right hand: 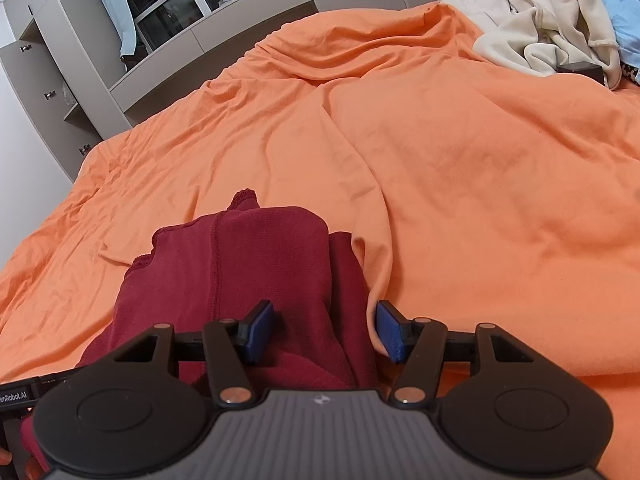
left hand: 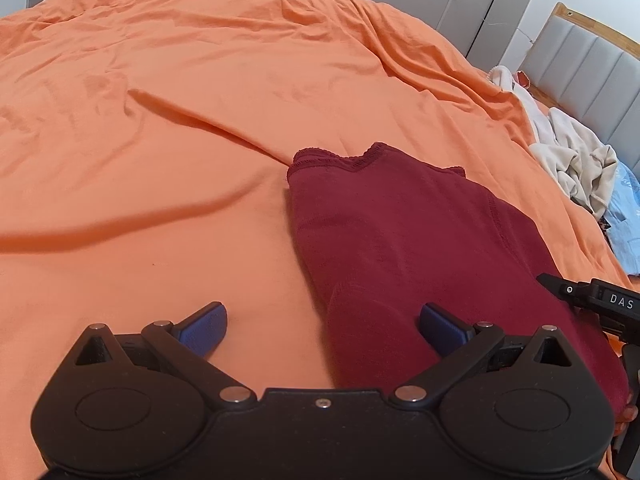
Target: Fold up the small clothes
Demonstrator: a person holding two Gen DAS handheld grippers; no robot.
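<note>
Folding on the bed: both my tongs hang over a dark red garment (left hand: pixel 384 248), partly folded on the orange bedcover (left hand: pixel 180 112).

Nearest me, my left tongs (left hand: pixel 323 326) stand wide apart with nothing between the pads but air; the left pad (left hand: pixel 204 326) is over bare cover at seven o'clock, the right one over the garment's near fold at five o'clock. My right tongs (right hand: pixel 326 330) are about half open and straddle the garment's right-hand edge without pressing it: one pad (right hand: pixel 259 330) sits over the red cloth, the other beside it at the orange crease.

To do this step well, I judge I should bring each pair down on a near corner, pinch both layers together, and carry the near edge toward the scalloped hem (left hand: pixel 340 160) at twelve o'clock, keeping both sides level so the fold lands square.

Both tools tilt downward and forward.

Farther off, at one to two o'clock, a heap of pale clothes (right hand: pixel 552 28) waits by the headboard (left hand: pixel 592 60).
</note>
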